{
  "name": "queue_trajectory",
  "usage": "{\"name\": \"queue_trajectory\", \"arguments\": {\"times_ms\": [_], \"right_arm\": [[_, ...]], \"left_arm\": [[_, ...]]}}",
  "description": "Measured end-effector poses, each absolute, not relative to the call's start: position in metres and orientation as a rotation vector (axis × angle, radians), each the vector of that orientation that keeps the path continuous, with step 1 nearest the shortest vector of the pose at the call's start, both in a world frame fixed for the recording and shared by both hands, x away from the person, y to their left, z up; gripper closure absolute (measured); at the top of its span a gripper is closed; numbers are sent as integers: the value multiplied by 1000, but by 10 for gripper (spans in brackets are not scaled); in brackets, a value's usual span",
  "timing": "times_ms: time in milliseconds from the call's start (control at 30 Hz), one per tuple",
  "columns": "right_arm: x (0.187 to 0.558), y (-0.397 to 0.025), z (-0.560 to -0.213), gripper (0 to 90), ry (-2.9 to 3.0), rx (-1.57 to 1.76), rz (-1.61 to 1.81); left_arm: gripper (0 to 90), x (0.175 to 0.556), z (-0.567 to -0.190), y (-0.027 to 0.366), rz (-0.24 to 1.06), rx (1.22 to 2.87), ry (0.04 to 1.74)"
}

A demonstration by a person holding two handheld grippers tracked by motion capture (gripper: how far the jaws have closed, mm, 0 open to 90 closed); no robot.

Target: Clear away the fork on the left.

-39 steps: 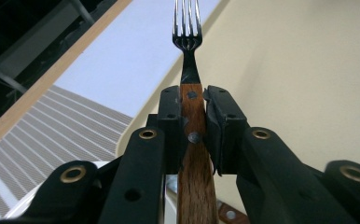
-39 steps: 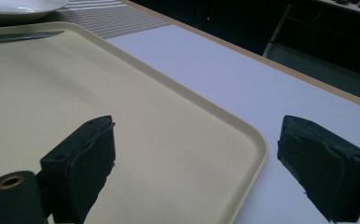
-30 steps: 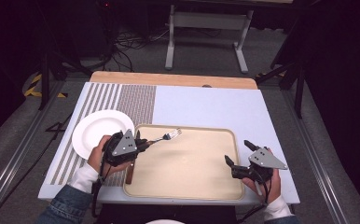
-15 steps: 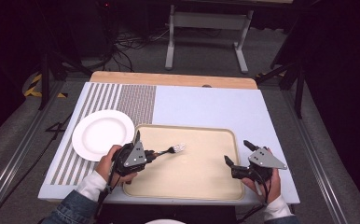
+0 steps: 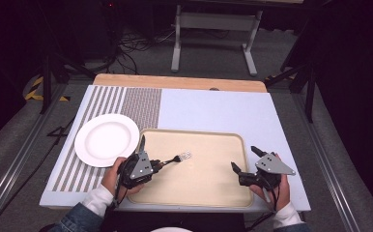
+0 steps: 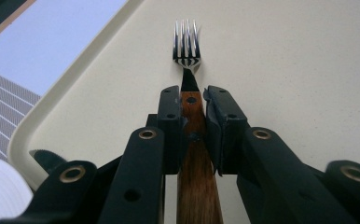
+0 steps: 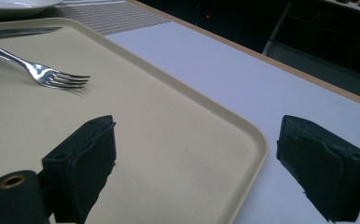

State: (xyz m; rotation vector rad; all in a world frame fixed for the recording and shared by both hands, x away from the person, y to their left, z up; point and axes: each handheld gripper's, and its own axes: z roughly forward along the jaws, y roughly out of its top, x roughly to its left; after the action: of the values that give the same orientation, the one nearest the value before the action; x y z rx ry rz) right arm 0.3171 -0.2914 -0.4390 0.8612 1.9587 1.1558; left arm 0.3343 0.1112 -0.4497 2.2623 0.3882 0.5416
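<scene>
left gripper (image 5: 156,164) level, fingers clamping fork (image 6: 187,44)

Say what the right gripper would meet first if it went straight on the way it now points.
Probably the tray's raised rim: the right gripper, jaws open, points across that corner toward bare table beyond. The fork lies off to one side.

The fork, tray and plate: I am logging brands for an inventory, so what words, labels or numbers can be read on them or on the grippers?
None: the fork, its wooden handle clamped in the left gripper, the beige tray, the white plate and the right gripper bear no readable words, numbers or marks.
</scene>
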Motion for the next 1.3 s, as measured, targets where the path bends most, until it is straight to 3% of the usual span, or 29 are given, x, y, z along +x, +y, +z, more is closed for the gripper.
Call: {"name": "queue_trajectory", "arguments": {"times_ms": [367,733,933,1067,1300], "right_arm": [[317,-291,-439,124,1965,856,1152],[317,-291,-439,124,1963,858,1152],[318,-289,-440,124,1970,856,1147],[319,-289,-442,125,1978,860,1141],[320,-291,-443,124,1983,867,1140]], "left_arm": [[762,323,-458,104,496,2262,412],[898,330,-444,114,436,2251,328],[898,347,-440,98,402,2336,181],[898,356,-440,78,370,2384,-5],[898,374,-449,50,319,2478,-98]]}}
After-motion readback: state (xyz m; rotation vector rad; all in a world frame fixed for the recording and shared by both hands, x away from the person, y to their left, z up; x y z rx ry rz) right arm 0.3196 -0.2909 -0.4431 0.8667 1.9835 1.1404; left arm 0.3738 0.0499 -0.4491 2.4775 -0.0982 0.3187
